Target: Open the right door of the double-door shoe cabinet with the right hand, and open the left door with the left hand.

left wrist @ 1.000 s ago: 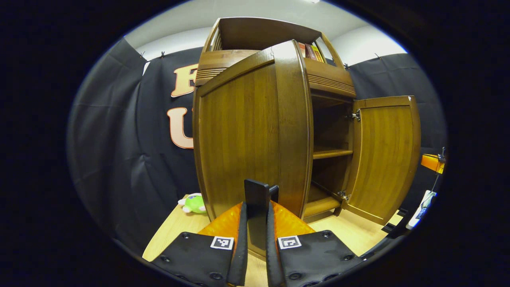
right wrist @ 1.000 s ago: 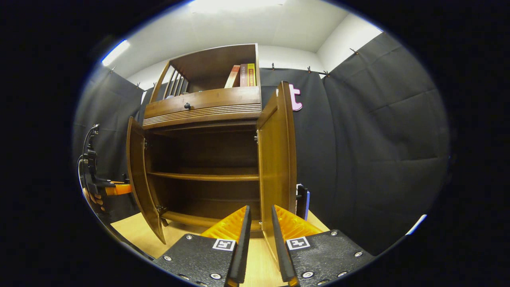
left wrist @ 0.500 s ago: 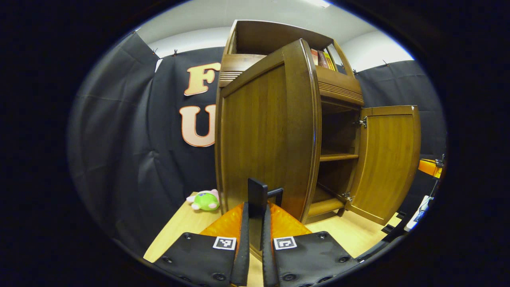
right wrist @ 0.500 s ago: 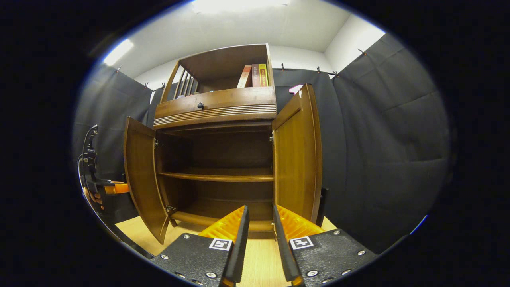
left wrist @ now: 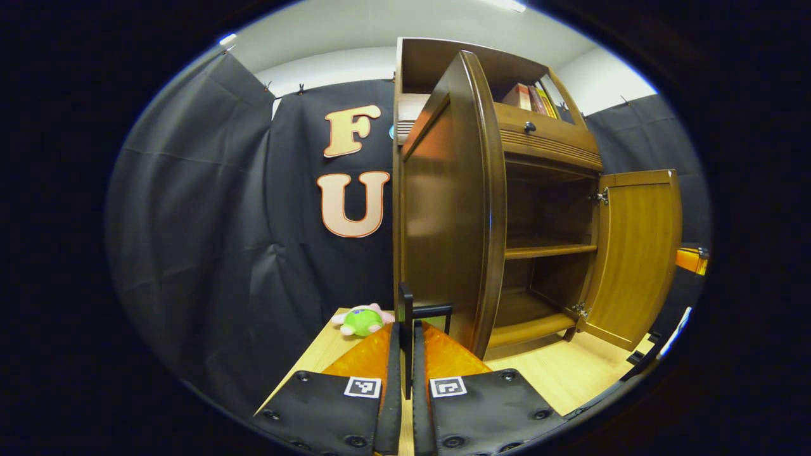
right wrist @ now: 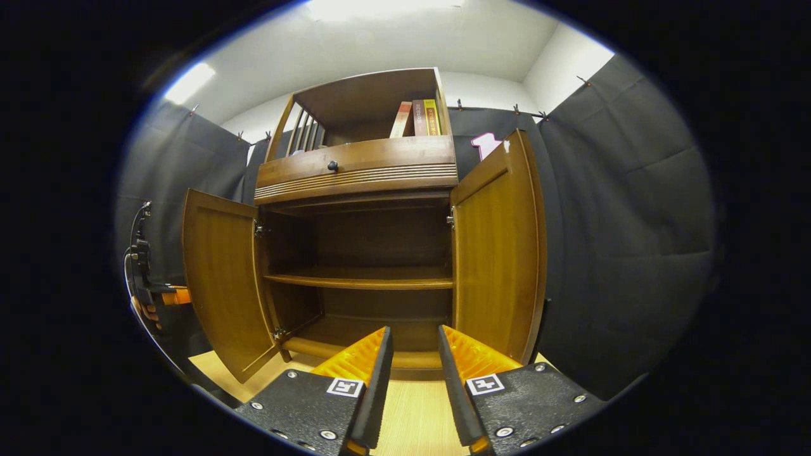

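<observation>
Left gripper view: the left gripper [left wrist: 406, 345] sits low in front of the left door [left wrist: 443, 209], its fingers pinched on the dark door handle [left wrist: 407, 316] that stands upright between them.
Left door: swung well out from the shoe cabinet [left wrist: 545, 209] and seen almost edge-on; its free edge with the handle lies just ahead of the gripper, its hinge side farther back.
Right gripper view: the right gripper [right wrist: 412, 354] faces the open cabinet front, its fingers slightly spread with nothing between them and touching no door.
Right door: the right door [right wrist: 500, 247] stands open just right of this gripper's line, swung out from the cabinet.
Other hand: the left gripper [right wrist: 166, 296] and the hand holding it show far to the left, beyond the left door [right wrist: 218, 278].
Inside: one shelf [right wrist: 361, 280] runs across the bare interior.
Key relation: the handle's long axis runs up and down, in line with the gap of the left fingers, so any further swing carries that gripper round the left hinge, away from the cabinet's middle.
Stage: both doors look open; I judge only letting go of the left handle remains.
Aside: a green plush toy [left wrist: 361, 320] lies by the wall, left of the cabinet; books [right wrist: 418, 118] stand on top.
</observation>
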A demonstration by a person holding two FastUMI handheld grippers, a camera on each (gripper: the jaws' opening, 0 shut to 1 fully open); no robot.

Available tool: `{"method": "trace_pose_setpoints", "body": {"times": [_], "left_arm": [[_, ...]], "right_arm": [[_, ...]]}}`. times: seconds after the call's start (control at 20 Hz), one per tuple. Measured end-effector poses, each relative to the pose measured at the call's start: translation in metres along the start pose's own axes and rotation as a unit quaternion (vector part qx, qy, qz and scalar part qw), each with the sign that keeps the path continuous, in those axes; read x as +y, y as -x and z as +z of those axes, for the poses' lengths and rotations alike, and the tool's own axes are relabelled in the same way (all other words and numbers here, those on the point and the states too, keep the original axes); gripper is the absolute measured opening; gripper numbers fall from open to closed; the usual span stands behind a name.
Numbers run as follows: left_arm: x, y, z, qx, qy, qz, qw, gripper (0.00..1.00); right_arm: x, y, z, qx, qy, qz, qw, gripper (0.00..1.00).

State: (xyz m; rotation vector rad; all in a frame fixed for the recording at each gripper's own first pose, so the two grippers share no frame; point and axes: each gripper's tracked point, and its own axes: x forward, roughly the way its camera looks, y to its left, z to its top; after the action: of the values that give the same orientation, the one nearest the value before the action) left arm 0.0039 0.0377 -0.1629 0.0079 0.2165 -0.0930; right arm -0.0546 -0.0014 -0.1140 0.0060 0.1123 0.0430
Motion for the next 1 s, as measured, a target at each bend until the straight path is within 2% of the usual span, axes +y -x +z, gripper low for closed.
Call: {"method": "trace_pose_setpoints", "body": {"times": [0.35,0.6,0.75,0.8,0.85,0.95,1.0], "left_arm": [[0.026,0.012,0.005,-0.008,-0.004,0.01,1.0,0.13],[0.072,0.028,0.011,-0.018,-0.003,0.07,0.997,0.13],[0.077,0.041,0.009,-0.013,0.034,0.073,0.997,0.14],[0.077,0.045,0.01,-0.014,0.034,0.074,0.997,0.13],[0.072,0.05,0.014,-0.017,0.032,0.072,0.997,0.13],[0.062,0.059,0.026,-0.027,0.021,0.067,0.997,0.14],[0.057,0.064,0.033,-0.034,0.013,0.068,0.997,0.14]], "right_arm": [[0.014,-0.009,-0.002,-0.003,0.003,0.012,1.0,0.45],[0.019,-0.018,-0.006,0.003,0.002,0.019,1.0,0.45],[0.017,-0.024,-0.006,0.004,0.004,0.016,1.0,0.45],[0.016,-0.027,-0.005,0.004,0.003,0.014,1.0,0.34],[0.015,-0.028,-0.005,0.005,0.001,0.013,1.0,0.39],[0.01,-0.032,-0.007,0.007,-0.003,0.009,1.0,0.61],[0.008,-0.035,-0.006,0.007,-0.003,0.006,1.0,0.61]]}}
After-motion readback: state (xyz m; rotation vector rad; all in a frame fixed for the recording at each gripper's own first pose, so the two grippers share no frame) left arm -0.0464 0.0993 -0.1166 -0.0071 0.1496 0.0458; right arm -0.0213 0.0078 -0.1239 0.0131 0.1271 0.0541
